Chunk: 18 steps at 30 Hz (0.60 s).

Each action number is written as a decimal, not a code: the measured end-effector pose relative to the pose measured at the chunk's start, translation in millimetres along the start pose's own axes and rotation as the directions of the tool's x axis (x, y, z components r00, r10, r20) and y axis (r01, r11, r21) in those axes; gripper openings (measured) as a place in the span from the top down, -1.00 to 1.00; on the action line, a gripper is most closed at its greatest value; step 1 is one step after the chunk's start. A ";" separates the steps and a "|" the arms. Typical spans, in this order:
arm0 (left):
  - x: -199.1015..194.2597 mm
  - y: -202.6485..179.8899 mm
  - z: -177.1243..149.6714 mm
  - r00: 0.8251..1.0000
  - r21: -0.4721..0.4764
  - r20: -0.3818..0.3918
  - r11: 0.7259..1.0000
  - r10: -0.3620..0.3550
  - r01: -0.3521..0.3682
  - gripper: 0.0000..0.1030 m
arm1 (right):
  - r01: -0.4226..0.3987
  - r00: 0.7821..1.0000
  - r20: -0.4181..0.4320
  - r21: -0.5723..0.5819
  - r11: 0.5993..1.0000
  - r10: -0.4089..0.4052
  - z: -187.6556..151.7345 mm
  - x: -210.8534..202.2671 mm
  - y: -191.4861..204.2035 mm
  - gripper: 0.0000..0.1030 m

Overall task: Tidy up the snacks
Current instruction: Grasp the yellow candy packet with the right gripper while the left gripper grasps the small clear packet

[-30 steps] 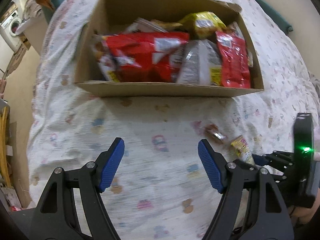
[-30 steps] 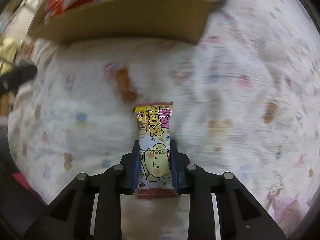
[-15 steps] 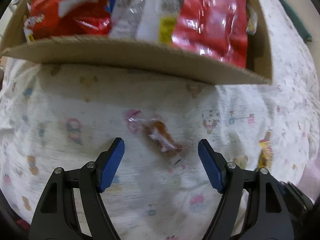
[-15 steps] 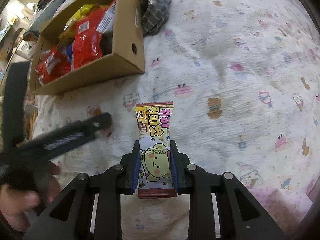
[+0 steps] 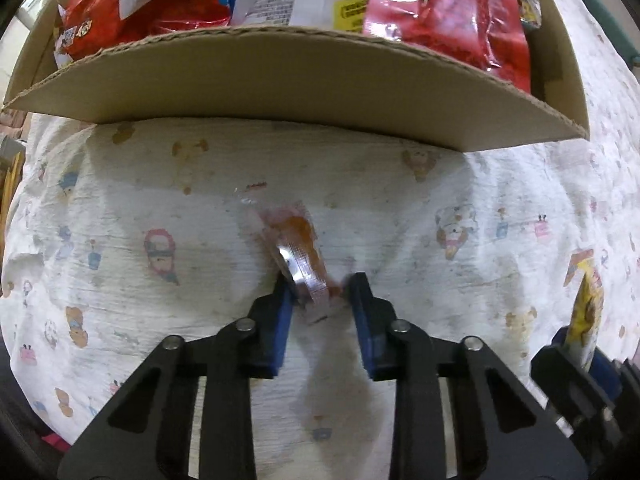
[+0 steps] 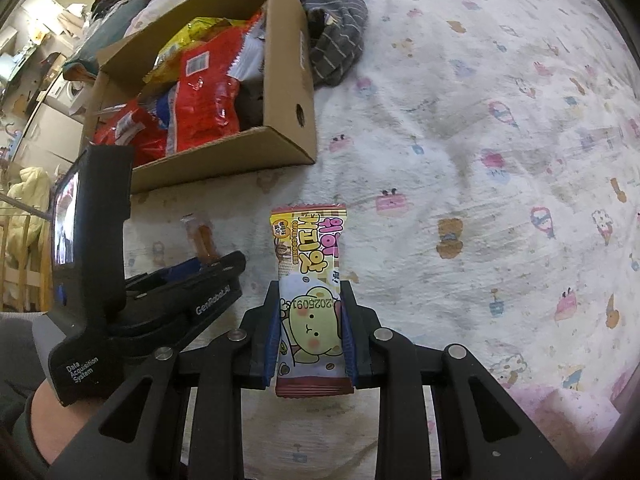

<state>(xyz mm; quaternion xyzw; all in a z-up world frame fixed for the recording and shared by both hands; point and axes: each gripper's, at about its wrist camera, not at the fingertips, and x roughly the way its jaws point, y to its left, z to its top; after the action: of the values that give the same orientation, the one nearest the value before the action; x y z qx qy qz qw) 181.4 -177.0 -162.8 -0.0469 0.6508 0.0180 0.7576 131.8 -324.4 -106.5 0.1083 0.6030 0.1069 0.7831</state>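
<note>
Printed bedsheet, clear-wrapped orange snack between closing left gripper pads.

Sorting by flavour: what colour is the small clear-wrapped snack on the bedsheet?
Orange-brown, small snack, clearest in the left wrist view.

Both grippers share one build: black skeletal frames with triangular cut-outs, silver pivot screws, blue pads lining the jaws. The left gripper carries white lettering, "GenRobot.AI" and "Data Acquisition System", plus a small lit screen. A grey sleeve shows at its handle.
</note>
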 end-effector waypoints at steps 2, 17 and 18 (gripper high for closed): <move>-2.2 3.5 -2.0 1.000 0.035 -0.005 0.999 0.015 -0.015 0.55 | -0.007 1.000 0.002 0.004 1.000 0.007 0.6 -0.3 0.8 0.47; -39.9 77.3 -19.7 0.998 0.038 0.032 0.998 0.049 -0.051 0.55 | -0.042 0.999 0.022 -0.041 0.998 0.043 -0.2 -7.2 17.7 0.47; -47.0 79.8 -20.5 0.998 0.040 0.044 0.998 0.043 -0.045 0.55 | -0.048 0.998 0.026 -0.049 0.998 0.049 -0.4 -8.5 21.2 0.47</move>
<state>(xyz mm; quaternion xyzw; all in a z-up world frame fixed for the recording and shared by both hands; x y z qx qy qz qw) 147.0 -98.0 -123.2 -0.0165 0.6353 0.0225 0.7718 128.5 -306.7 -92.4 0.1052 0.5866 0.1391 0.7909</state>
